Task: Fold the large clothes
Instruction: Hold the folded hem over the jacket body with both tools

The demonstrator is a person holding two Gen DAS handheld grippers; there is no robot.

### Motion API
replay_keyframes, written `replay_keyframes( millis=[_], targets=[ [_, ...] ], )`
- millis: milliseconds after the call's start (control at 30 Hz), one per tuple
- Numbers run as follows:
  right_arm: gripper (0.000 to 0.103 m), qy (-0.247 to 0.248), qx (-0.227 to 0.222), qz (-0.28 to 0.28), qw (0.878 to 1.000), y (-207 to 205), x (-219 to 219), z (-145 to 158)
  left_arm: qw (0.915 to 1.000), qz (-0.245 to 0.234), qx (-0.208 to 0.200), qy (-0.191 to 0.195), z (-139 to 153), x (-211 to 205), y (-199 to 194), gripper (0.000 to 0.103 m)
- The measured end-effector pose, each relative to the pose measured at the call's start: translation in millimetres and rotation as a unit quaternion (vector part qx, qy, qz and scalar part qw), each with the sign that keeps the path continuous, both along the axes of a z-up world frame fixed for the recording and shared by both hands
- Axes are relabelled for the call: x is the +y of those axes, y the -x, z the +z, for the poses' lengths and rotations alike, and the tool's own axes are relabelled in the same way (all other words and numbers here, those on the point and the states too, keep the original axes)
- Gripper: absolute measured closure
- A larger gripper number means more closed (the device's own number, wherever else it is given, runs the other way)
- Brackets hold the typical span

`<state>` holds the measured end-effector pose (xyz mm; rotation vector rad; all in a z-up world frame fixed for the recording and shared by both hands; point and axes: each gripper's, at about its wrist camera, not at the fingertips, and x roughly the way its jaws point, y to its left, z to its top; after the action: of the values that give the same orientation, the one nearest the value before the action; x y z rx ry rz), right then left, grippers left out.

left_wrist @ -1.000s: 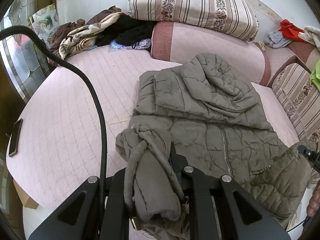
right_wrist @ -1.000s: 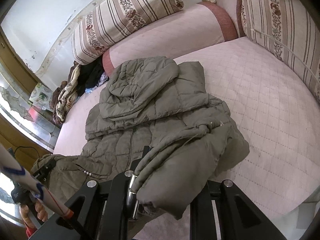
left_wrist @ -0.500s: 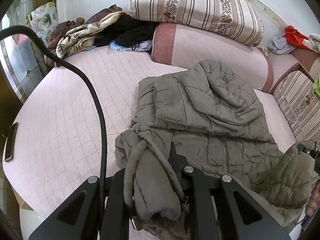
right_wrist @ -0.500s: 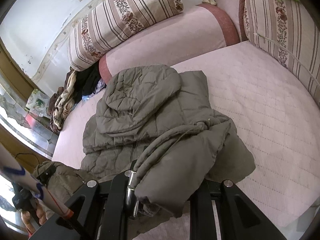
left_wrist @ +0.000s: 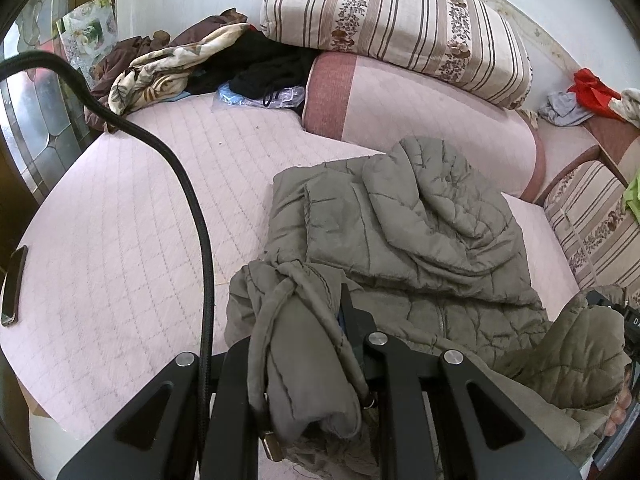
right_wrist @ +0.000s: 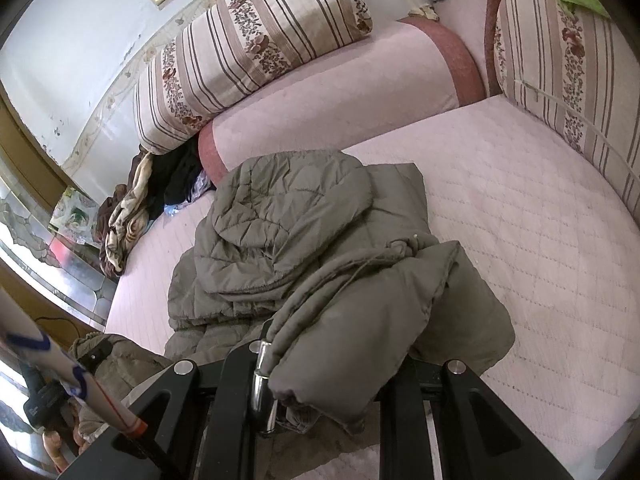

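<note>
Probably a home living room: striped sofa cushions [left_wrist: 396, 28], heaped clothes [left_wrist: 180, 64].

Jacket [left_wrist: 400, 232] lies on bed [left_wrist: 120, 240], hood [left_wrist: 436, 196] folded onto its chest, toward bolster [left_wrist: 420, 120] at far side. Striped pillow [left_wrist: 392, 28] rests on bolster. Heap of clothes [left_wrist: 180, 64] in far left corner of bed. Phone [left_wrist: 12, 284] at bed's left edge. Second striped cushion [right_wrist: 568, 64] along bed's right side. Jacket's near left corner bunched in left gripper [left_wrist: 304, 376]; near right corner in right gripper [right_wrist: 320, 380].
</note>
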<state>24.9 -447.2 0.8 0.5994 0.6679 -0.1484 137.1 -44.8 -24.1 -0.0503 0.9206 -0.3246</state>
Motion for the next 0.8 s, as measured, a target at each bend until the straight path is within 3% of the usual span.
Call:
replay_keyframes(
  millis=[800],
  targets=[
    [0.084, 0.017, -0.014, -0.008, 1.0, -51, -22, 22, 0.9996, 0.013, -0.023, -0.004, 20, -20, -51, 0.088]
  ],
)
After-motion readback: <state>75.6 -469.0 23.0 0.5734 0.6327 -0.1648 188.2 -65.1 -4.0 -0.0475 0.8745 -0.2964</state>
